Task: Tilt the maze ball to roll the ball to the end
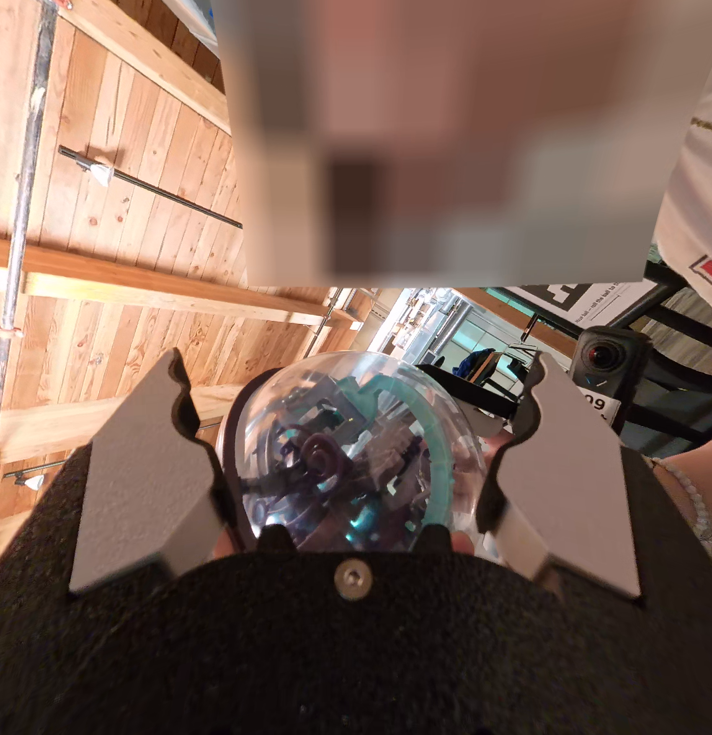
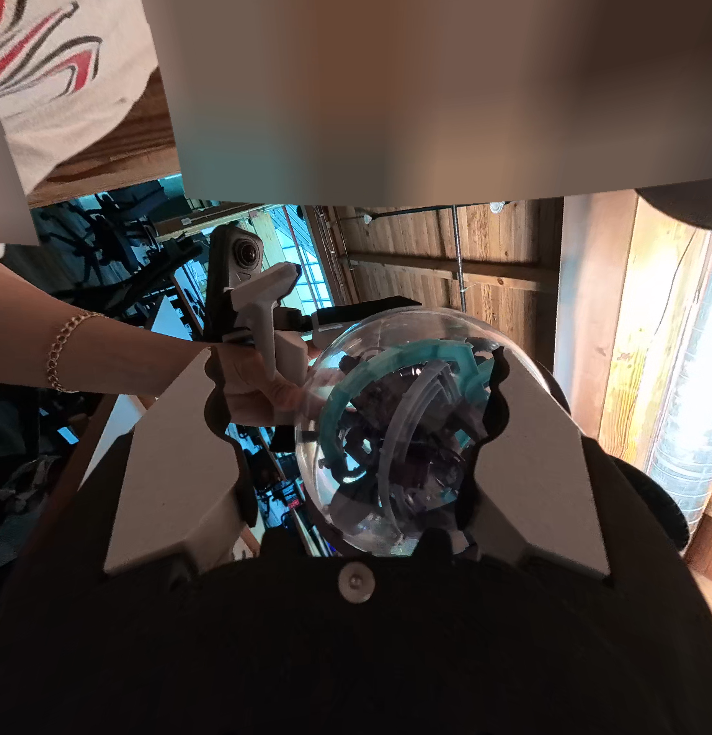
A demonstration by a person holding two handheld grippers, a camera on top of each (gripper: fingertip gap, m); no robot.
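Maze ball (image 1: 346, 445): up in the air, clear globe with teal ring track and dark purple spiral inside, sitting deep between the left tongs, close to the gripper body.
Left gripper (image 1: 358, 356): spread wide and clamped on the globe, one dark pad (image 1: 221, 489) against the black rim on one flank, the other pad hard against the clear shell on the opposite flank.
Same grip from the right wrist view: left gripper (image 2: 346, 294) reaching in from the side, one black finger lying across the top of the globe.
Right gripper (image 2: 352, 358): wide too, but gripping nothing. Globe (image 2: 406, 429) leaning on one finger (image 2: 501, 401) only, the opposite finger well apart from it, open air between.
Small ball inside: cannot tell its spot, lost among the tracks and glare.
Hand (image 2: 251, 382): wrapped round the left gripper's handle, fingertips right at the shell, gold chain bracelet (image 2: 64, 350) on the wrist.
Other camera (image 1: 609, 358): dark lens of the right gripper peeking past the left gripper's finger.
Backdrop: wooden plank ceiling (image 1: 108, 199) with beams and a metal pipe.
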